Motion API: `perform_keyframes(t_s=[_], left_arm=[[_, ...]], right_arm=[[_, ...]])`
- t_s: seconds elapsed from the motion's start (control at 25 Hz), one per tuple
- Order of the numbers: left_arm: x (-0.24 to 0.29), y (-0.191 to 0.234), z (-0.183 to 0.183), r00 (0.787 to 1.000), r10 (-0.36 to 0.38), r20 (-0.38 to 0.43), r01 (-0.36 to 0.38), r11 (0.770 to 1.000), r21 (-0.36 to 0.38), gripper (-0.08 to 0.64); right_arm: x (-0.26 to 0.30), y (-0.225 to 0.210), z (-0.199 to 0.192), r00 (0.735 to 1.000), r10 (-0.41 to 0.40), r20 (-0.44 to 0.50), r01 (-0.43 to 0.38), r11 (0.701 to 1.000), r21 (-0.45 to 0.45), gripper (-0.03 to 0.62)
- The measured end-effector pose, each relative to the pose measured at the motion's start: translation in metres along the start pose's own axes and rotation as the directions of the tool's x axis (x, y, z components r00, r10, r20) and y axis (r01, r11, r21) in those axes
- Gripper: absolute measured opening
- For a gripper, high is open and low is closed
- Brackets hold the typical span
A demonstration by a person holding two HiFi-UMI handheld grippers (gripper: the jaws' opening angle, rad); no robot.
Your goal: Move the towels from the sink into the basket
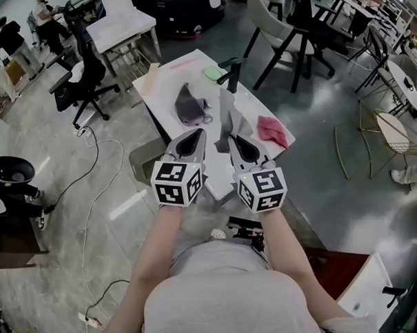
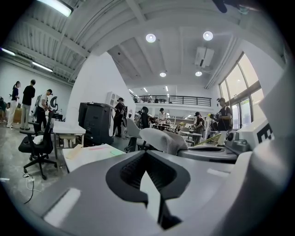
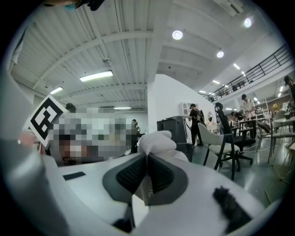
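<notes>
the right gripper [image 3: 147, 159] is seen closed on a pale grey towel [image 3: 156, 140]. a textured strip of the cloth is pinched between the ribbed pads, and the rest bulges up just beyond the tips. the left gripper [image 2: 146, 156] is held just beside the right one, with its jaws brought together at the tips. a fold of the same towel is seen right behind those tips and slightly to their right. whether any of it is nipped there cannot be told.

in the head view the two grippers are held side by side above the near corner of a white table [image 1: 164, 81]. the held towel shows there as a narrow grey strip rising from the right gripper's tips. its lower end is covered by the gripper bodies and their marker cubes, so the pinch itself cannot be made out from above. the near part of the table is hidden beneath the grippers and the person's arms.

the strip's long axis is laid away from the person, toward a black faucet [image 1: 233, 70] at the table's far side, and its free end is tilted slightly to the left.

two more towels are seen lying on the table. a dark grey towel [image 1: 192, 105] lies crumpled beyond the left gripper. a pink towel [image 1: 272, 130] lies to the right of the right gripper, near the table's edge. both lie apart from the jaws.
</notes>
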State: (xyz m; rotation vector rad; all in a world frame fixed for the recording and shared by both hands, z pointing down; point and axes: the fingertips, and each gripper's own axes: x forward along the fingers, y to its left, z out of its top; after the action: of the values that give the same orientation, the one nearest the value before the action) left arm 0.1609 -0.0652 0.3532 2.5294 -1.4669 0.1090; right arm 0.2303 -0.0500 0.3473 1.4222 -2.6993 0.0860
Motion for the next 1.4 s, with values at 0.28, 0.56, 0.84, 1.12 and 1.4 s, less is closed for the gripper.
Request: perform_keyframes(t_s=[0.28,0.56,0.84,1.12,1.4], left_arm=[[-0.013,0.036,0.001,1.000,-0.022,-0.006,0.022,1.000,0.011,0.002],[-0.016,0.065,0.006,0.997,-0.074,-0.018,0.075,0.997,0.023,0.002],[-0.016,0.095,0.005,0.993,-0.109,-0.035,0.110,0.994,0.019,0.002],[-0.021,0.138,0.009,0.994,-0.102,-0.029,0.102,0.995,-0.005,0.002],[-0.027,0.190,0.011,0.997,-0.077,-0.016,0.076,0.996,-0.035,0.002]], right_arm=[[0.021,0.013,0.002,0.997,-0.072,0.003,0.071,0.997,0.023,0.028],[0.041,0.021,0.004,0.990,-0.144,0.005,0.143,0.988,0.060,0.028],[0.065,0.033,0.004,0.983,-0.181,-0.006,0.181,0.980,0.080,0.028],[0.100,0.056,0.004,0.985,-0.171,-0.024,0.173,0.982,0.079,0.028],[0.140,0.084,0.004,0.988,-0.148,-0.038,0.151,0.987,0.062,0.028]])
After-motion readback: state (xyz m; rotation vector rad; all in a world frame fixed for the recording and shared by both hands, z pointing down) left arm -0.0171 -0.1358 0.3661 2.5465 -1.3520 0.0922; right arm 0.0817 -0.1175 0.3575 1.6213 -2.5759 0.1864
